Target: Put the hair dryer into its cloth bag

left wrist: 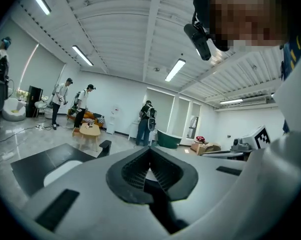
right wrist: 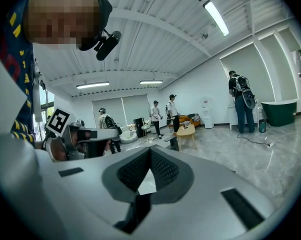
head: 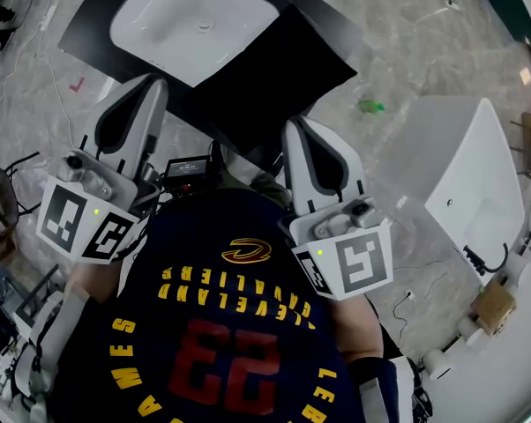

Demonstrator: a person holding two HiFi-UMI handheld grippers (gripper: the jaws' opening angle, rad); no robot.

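Observation:
In the head view a black cloth (head: 274,82), which may be the bag, lies flat on the dark counter (head: 85,33), beside a white basin (head: 190,20). No hair dryer shows in any view. My left gripper (head: 153,82) is held level in front of my chest, its tip over the counter's near edge. Its jaws (left wrist: 150,154) are shut with nothing between them. My right gripper (head: 294,126) is beside it, tip at the cloth's near corner. Its jaws (right wrist: 150,160) meet at the tips and hold nothing.
A white tub-shaped fixture (head: 473,179) stands on the marble floor to the right, with a small green object (head: 370,106) between it and the counter. Cables trail over the floor. Several people, a low wooden table (left wrist: 90,130) and a green tub (right wrist: 280,111) are farther off.

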